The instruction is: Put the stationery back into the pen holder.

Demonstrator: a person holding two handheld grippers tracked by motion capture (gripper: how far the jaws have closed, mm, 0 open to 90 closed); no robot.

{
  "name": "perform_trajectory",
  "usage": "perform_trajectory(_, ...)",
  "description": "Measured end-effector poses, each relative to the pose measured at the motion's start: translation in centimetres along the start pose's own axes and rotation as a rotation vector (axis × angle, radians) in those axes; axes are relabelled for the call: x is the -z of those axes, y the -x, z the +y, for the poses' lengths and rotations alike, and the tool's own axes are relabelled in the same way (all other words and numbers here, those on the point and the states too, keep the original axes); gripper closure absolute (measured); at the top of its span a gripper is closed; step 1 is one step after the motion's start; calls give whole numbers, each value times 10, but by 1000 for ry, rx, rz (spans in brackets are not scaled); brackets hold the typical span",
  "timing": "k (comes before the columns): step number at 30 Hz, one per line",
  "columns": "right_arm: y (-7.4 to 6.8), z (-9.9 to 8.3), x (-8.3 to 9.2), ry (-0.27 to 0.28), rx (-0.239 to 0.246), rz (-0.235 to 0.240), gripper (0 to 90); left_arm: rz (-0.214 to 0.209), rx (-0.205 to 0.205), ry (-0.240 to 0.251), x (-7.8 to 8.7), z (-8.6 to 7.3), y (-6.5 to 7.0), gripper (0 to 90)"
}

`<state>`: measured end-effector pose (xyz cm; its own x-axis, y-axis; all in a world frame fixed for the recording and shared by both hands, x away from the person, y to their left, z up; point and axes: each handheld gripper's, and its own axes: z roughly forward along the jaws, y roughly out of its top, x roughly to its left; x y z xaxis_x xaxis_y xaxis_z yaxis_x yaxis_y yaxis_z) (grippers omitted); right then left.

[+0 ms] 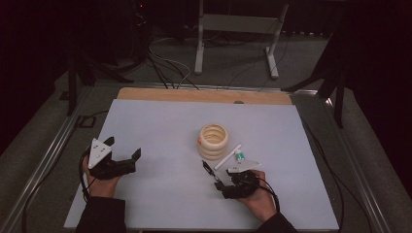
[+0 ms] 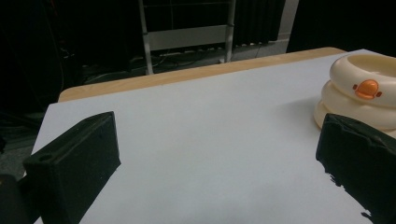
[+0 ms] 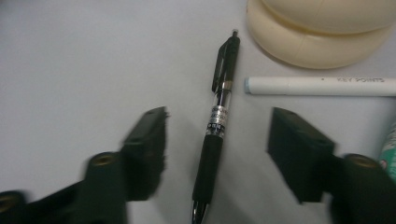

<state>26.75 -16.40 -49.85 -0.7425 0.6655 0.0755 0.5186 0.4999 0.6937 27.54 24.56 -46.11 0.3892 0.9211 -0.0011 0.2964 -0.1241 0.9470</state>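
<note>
Down on the pale grey table top (image 1: 160, 194), the right gripper (image 3: 217, 140) sits low over a black click pen with a clear middle (image 3: 216, 126). Its two black jaws stand apart, one on each side of the pen, and they do not touch it. The pen lies flat on the table between them, with its clip end pointing to a stack of cream plastic rings (image 3: 322, 32).

That ring stack is close by, just past the pen's far end. One ring has a small orange button (image 2: 367, 88) on its side. A white marker with small grey letters (image 3: 322, 86) lies flat just beside the pen, between the ring stack and one jaw. A white and green tube (image 3: 388, 149) peeks in at the edge, right by that same jaw, so that side is crowded.

Far off on the other side, the left gripper (image 1: 124, 148) rests on the table with its jaws wide apart and nothing between them.
</note>
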Motion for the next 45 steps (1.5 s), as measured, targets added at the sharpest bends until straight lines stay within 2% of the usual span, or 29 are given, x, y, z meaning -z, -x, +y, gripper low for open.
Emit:
perform_trajectory(4,1,-1,-8,-41,9,8,568,0,-3,-3,-1,-1,1,0)
perform_trajectory(6,-1,-3,-15,-86,18,19,655,1,-4,-6,-1,-1,1,0)
perform_trajectory(8,-6,-4,-17,-95,44,-18,724,2,-5,-7,-1,-1,1,0)
perform_trajectory(9,-7,-3,-17,-103,45,-19,767,2,-4,-7,-1,-1,1,0)
perform_trajectory(14,-9,-1,-17,-117,68,-18,796,1,-8,-13,-2,-1,2,0)
perform_trajectory(20,-10,-2,-16,-105,85,-22,798,3,-6,-13,-1,-1,1,0)
perform_trajectory(45,-9,4,-1,-35,74,-7,797,3,6,-6,1,-1,-3,0)
